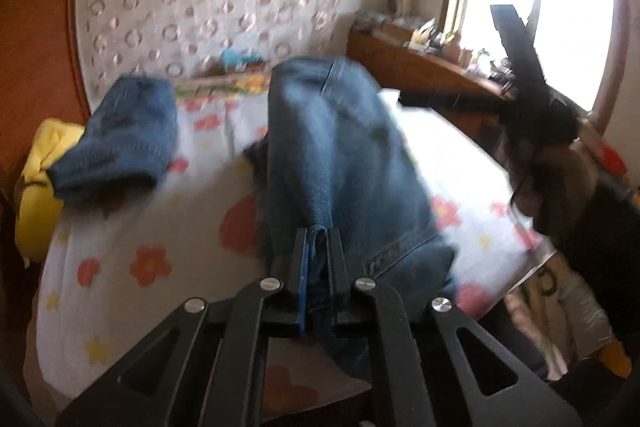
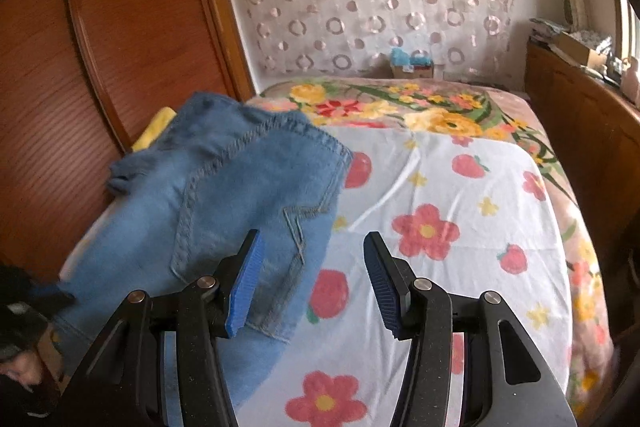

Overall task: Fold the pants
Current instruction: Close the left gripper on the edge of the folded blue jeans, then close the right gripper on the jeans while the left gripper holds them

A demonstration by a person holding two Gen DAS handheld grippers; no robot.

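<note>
Blue denim pants (image 1: 340,155) hang lifted over the flowered bed sheet (image 1: 120,287). My left gripper (image 1: 318,239) is shut on a fold of the denim and holds it up. One part of the pants (image 1: 120,143) droops at the left. In the right wrist view the pants (image 2: 224,195) spread over the bed's left side, showing a back pocket. My right gripper (image 2: 312,283) is open and empty, just right of the denim, above the sheet (image 2: 440,187). It also shows raised at the right in the left wrist view (image 1: 516,47).
A wooden wardrobe (image 2: 100,67) stands left of the bed. A yellow cloth (image 1: 40,195) lies at the bed's left edge. A wooden cabinet (image 2: 580,131) with clutter runs along the right under a window (image 1: 540,7). A small box (image 2: 412,67) sits at the bed's head.
</note>
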